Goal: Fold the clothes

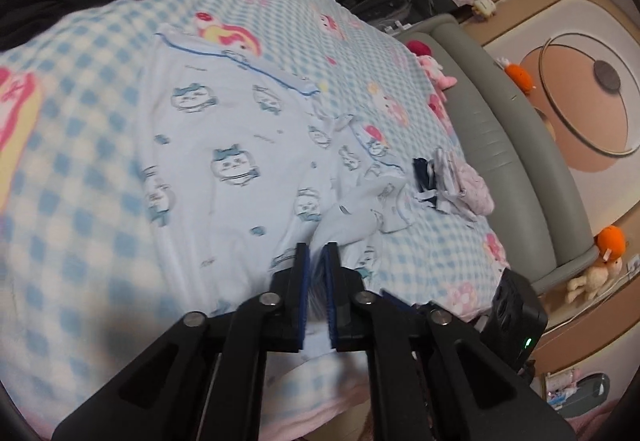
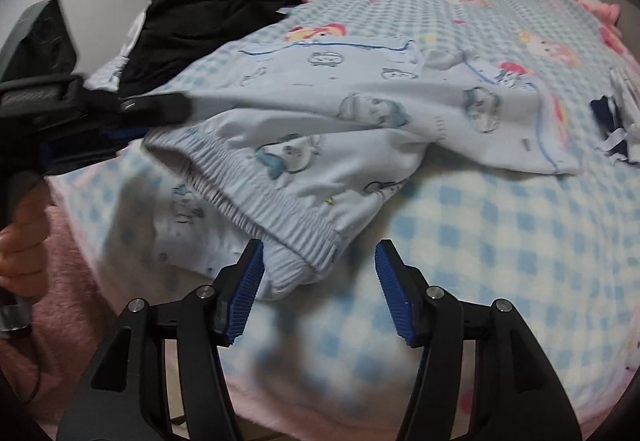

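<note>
Pyjama trousers (image 2: pixel 360 129): pale blue, spread on checked bed (image 2: pixel 500 241), frame centre.
Left gripper (image 1: pixel 318 253): fingers clamped on trouser fabric.
Right gripper (image 2: pixel 320 261): fingers wide, waistband (image 2: pixel 280 209) between them, unpressed.

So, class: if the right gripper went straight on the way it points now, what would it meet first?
Most likely the elastic waistband of the light blue pyjama trousers, which lies just ahead between the open fingers of the right gripper. Depth is hard to judge; the checked blanket lies directly beneath.
</note>
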